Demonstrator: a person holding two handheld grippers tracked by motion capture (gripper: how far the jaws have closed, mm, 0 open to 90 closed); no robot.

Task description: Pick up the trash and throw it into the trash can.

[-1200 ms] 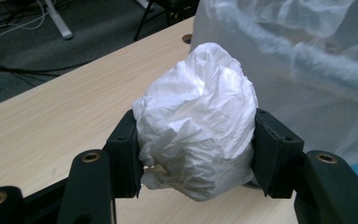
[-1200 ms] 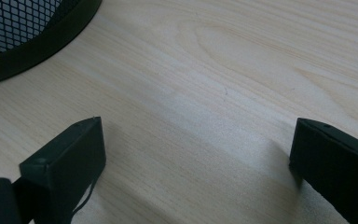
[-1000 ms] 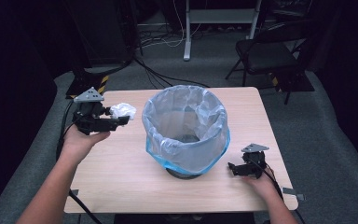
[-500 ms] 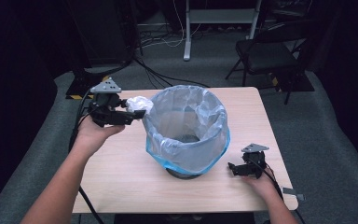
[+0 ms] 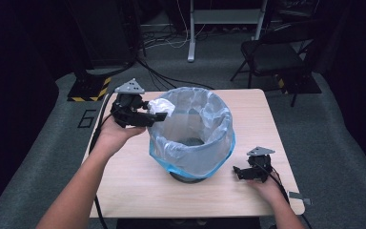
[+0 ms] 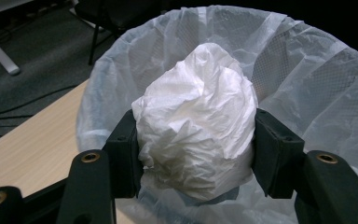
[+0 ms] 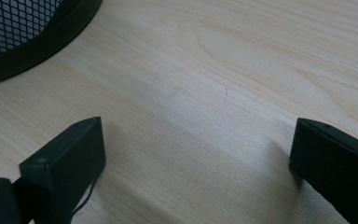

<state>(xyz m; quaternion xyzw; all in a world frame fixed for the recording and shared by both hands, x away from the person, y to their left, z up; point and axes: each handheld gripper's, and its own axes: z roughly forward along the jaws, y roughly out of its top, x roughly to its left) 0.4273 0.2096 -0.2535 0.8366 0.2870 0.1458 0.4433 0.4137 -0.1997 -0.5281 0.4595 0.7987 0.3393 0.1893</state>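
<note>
Since a second ago the left gripper (image 5: 158, 116) has carried the crumpled paper wad (image 5: 163, 107) from the left of the frame inward, and it now sits at the upper left rim of the lined bin (image 5: 221, 138). In the left gripper view the wad (image 6: 196, 121) is squeezed between the two black jaws, bulging above them, with the translucent liner (image 6: 307, 79) spread out behind and below it.

The step in hand looks like the carry to the bin, nearly finished. The next move, I'd judge, calls for a little more reach so the wad clears the rim and hangs over the opening, then a release.

The wad is a rough lump, slightly taller than wide, its long axis roughly upright between the jaws and its narrower top toward the upper frame; it points nowhere in particular.

At lower right of the high view the right gripper (image 5: 240, 172) rests low on the wooden table (image 5: 133, 191), beside the bin's dark mesh base (image 7: 9, 28). Its jaws stand wide apart with nothing between them but bare wood.
</note>
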